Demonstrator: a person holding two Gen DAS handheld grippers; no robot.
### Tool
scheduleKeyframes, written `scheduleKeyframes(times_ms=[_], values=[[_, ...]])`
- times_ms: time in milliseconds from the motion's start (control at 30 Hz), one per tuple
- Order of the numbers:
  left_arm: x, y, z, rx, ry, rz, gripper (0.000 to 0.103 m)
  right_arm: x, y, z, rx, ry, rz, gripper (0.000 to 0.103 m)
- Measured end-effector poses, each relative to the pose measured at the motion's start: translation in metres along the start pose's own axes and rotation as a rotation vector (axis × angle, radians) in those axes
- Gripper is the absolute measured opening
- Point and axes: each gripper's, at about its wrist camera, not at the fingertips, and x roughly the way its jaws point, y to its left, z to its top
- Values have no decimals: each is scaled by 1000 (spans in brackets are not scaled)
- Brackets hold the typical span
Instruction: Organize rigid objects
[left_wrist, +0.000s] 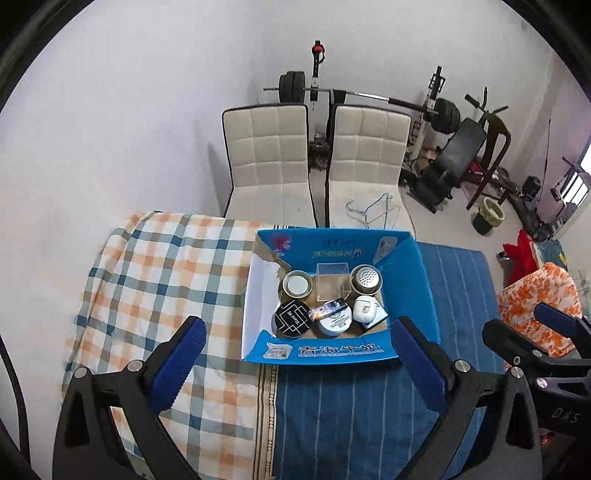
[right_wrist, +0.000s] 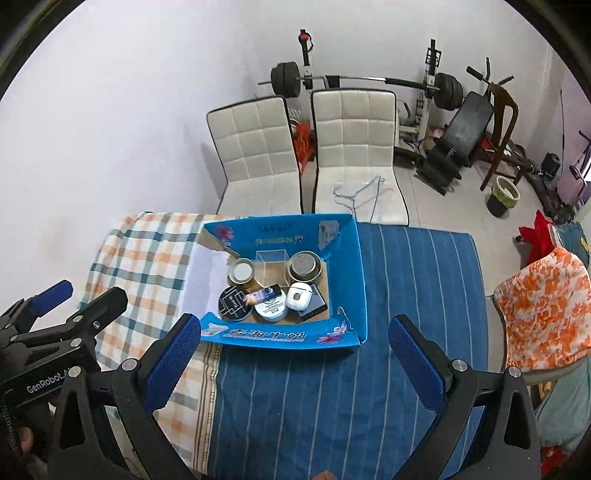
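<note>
While both grippers hover low over the cloth-covered desk (right_wrist: 332, 406), the blue cardboard box (left_wrist: 417, 280) lies straight ahead of the left gripper (left_wrist: 295, 362) and ahead and slightly left of the right gripper (right_wrist: 295, 354); each pair of jaws stands wide apart and holds nothing. The box's near wall sits just beyond the left gripper's fingertips, so that gripper looks the better centred of the two for any reach inside. All the rigid pieces seen are already in the box: a black round tin (left_wrist: 291, 319) with a white line pattern, a white round jar (left_wrist: 334, 323) with a small dark rectangular item lying tilted across its lid, a glossy white earbud case (left_wrist: 365, 308) resting on a dark flat slab, a clear plastic cube (left_wrist: 332, 282), a metal tin with a pale lid (left_wrist: 295, 283) and a steel cup with a perforated top (left_wrist: 365, 278). The hard, smooth round lids would likely slip in a shallow pinch. No loose item shows on the plaid (left_wrist: 166, 266) or striped cloth, so the sorting looks close to finished.
</note>
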Motion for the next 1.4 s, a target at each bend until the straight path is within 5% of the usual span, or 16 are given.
scheduleKeyframes(times_ms=[233, 1400], values=[[-22, 1, -7, -12, -16, 10, 103, -27, -3, -8, 2, -31, -25, 103], [-33, -7, -14, -10, -44, 61, 103, -27, -13, -13, 13, -57, -86, 103]])
